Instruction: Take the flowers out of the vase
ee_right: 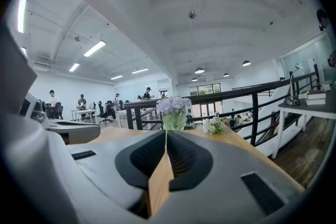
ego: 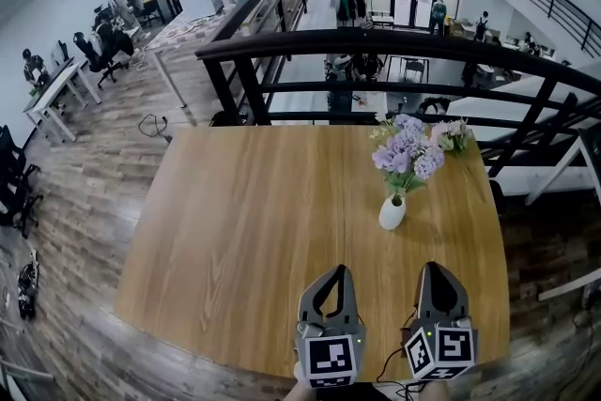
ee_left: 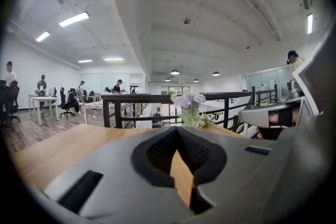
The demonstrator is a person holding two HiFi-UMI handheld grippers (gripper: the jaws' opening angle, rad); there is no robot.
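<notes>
A small white vase (ego: pixel 392 212) stands on the right half of the wooden table (ego: pixel 235 230) and holds a bunch of pale purple flowers (ego: pixel 408 150). A smaller white bunch (ego: pixel 451 134) lies on the table behind it. My left gripper (ego: pixel 340 269) and right gripper (ego: pixel 434 266) hover side by side over the near edge, short of the vase, both pointing toward it. Each has its jaws together with nothing between them. The purple flowers (ee_left: pixel 189 102) show ahead beyond the left gripper (ee_left: pixel 177 128). Past the right gripper (ee_right: pixel 166 132), the purple flowers (ee_right: pixel 173 107) stand almost straight ahead.
A black metal railing (ego: pixel 376 47) runs along the table's far edge, with an open drop behind it. Desks, office chairs and several people fill the room at the far left (ego: pixel 103 42). A white shelf (ee_right: pixel 307 105) stands off to the right.
</notes>
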